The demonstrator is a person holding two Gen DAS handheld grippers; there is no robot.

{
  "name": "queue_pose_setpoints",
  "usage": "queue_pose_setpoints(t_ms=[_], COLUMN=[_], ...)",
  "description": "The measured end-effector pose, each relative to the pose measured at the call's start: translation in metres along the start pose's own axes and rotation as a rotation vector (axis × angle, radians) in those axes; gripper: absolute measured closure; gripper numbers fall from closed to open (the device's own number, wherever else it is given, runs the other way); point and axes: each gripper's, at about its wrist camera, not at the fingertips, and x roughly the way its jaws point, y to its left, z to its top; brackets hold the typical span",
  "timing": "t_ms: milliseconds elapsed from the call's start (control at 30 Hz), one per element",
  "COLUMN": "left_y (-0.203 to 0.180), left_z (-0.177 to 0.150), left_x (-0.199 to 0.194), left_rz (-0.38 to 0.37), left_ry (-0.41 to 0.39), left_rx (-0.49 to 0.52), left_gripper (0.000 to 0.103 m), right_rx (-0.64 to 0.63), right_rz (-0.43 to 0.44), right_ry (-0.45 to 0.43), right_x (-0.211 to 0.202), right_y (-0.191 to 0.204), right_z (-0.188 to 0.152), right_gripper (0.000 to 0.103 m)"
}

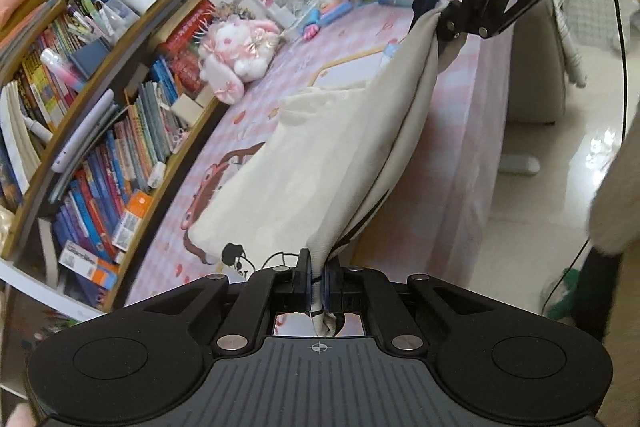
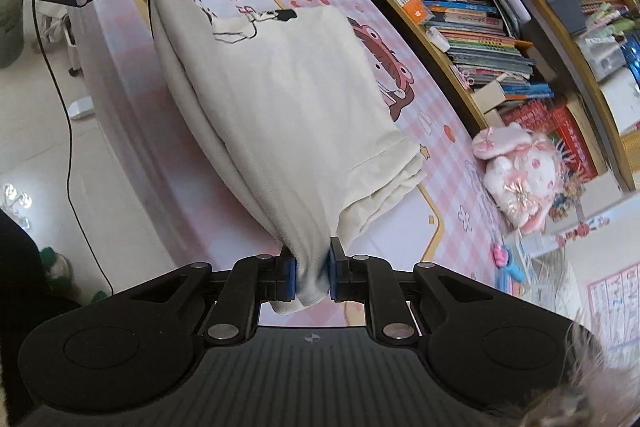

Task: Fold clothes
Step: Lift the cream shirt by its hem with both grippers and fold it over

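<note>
A cream garment, partly folded, is held up along one edge over the pink checked surface, while its far half is left resting on that surface. The edge is stretched between the two grippers. The left gripper is seen with its fingers clamped tight on a thin bunch of cloth at one corner; the right gripper is clamped on a thicker wad of several layers at the other corner, its fingers held slightly apart by the cloth.

The fabric is judged to be light, soft and limp: it sags between the two holds and folds wherever it is unsupported. Nothing fragile is involved, but a knit of this kind can be expected to slip from a shallow pinch, so the corners are best taken deep, with all layers caught together. A black printed drawing is shown near the left-hand end.

The long axis is taken to run along the lifted edge, from one gripper to the other, roughly parallel to the front of the surface and to the bookshelf behind it. The sheet slopes down from that edge toward the shelf side. A pink plush toy lies well clear of the cloth.
</note>
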Motion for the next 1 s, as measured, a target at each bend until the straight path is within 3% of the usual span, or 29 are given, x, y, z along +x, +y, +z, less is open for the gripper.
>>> queue_pose_setpoints(t_ms=[133,367,633,1000], left_y=[0.000,0.035,0.090,0.147], left_z=[-0.009,-0.004,0.016,0.038], left_x=[-0.006,-0.010,0.018,0.071], left_rz=[-0.035,-0.007,0.053,0.062], left_ry=[-0.012,-0.046,-0.058,0.050], left_rx=[0.004,-0.091,-0.190,-0.250], left_gripper=[0.099,0.099,0.098,0.095], right_rx=[0.014,0.048,0.128,0.143], right_rz=[0.001,-0.017,-0.038,0.080], right_ry=[0.022,-0.014,-0.112,-0.162], right_x=[-0.009,-0.022,-0.014,0.044], right_y=[0.013,0.001,-0.062,-0.140], right_z=[0.000,0.013,0.036,0.052], right_gripper=[0.090,0.090,0.090,0.090])
